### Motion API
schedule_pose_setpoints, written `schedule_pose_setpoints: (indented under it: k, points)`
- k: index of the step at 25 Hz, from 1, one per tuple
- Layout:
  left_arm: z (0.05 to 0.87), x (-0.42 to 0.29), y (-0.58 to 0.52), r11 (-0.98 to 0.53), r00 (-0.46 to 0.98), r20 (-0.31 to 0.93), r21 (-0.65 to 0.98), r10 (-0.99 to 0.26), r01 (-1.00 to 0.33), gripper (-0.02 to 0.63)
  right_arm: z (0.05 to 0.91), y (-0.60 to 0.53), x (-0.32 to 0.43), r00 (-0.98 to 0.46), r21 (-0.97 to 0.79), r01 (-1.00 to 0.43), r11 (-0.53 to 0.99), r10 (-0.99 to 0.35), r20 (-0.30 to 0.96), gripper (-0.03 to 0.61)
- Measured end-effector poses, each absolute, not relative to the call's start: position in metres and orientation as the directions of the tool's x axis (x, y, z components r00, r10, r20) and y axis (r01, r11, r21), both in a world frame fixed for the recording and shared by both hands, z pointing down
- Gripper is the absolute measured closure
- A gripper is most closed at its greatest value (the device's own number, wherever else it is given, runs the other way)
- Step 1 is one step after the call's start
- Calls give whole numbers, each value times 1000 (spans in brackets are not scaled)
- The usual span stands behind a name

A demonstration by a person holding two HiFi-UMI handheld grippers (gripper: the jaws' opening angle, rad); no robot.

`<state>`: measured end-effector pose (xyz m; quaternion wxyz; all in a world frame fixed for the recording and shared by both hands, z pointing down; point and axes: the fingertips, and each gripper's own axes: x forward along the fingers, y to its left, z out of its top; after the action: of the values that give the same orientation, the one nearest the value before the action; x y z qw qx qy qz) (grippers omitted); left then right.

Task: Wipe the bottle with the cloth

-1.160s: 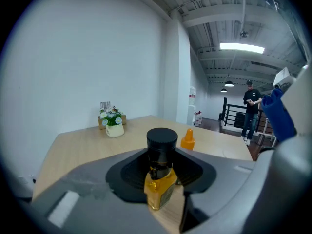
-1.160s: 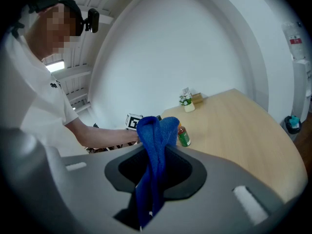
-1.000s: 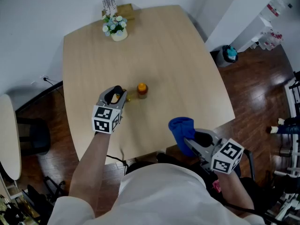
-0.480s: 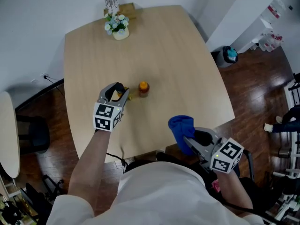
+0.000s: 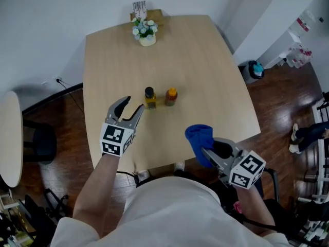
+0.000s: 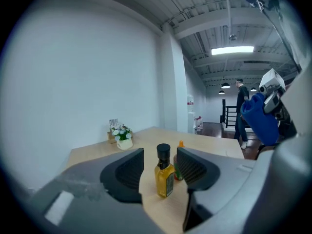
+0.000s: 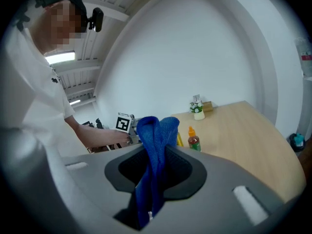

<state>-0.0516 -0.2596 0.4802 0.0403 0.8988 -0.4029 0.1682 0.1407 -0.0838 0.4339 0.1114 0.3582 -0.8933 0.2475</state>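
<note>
The left gripper [image 5: 132,104] has released the bottle [image 5: 149,98] and drawn back, jaws apart; the bottle stands just ahead. The right gripper [image 5: 206,154] clamps the cloth [image 5: 198,139]; wiping can likely begin.

Sauce bottle [image 5: 171,96] flanks the oil bottle [image 5: 149,98], seemingly not touching.

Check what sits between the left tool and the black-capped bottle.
Nothing: only bare table separates the open left tool from the black-capped bottle in the head view; the left gripper view frames it beyond the jaws.
</note>
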Motion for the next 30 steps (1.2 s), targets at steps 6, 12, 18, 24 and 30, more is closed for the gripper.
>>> schedule_pose_setpoints:
  k: [6,12,18,24,30]
  points:
    - [446,-115,-179,-716,675,292,-50,-677,-696,410,426,-51,88,-701,-328,-713,620,-610,370,486]
    - [453,-171,-99,-768,726,320,-6,-609,-641,426,426,0,45,-649,-323,-761,563,-655,388,485]
    - [440,-195,-40,-777,738,285,-37,-611,-629,428,427,48,16,-652,-307,-758,576,-650,391,485]
    - [409,-193,35,-793,764,238,-45,-599,-608,446,407,98,9,-672,-239,-738,631,-659,339,485]
    - [389,-183,132,-795,772,234,-7,-591,-607,446,398,182,23,-679,-204,-733,649,-675,290,485]
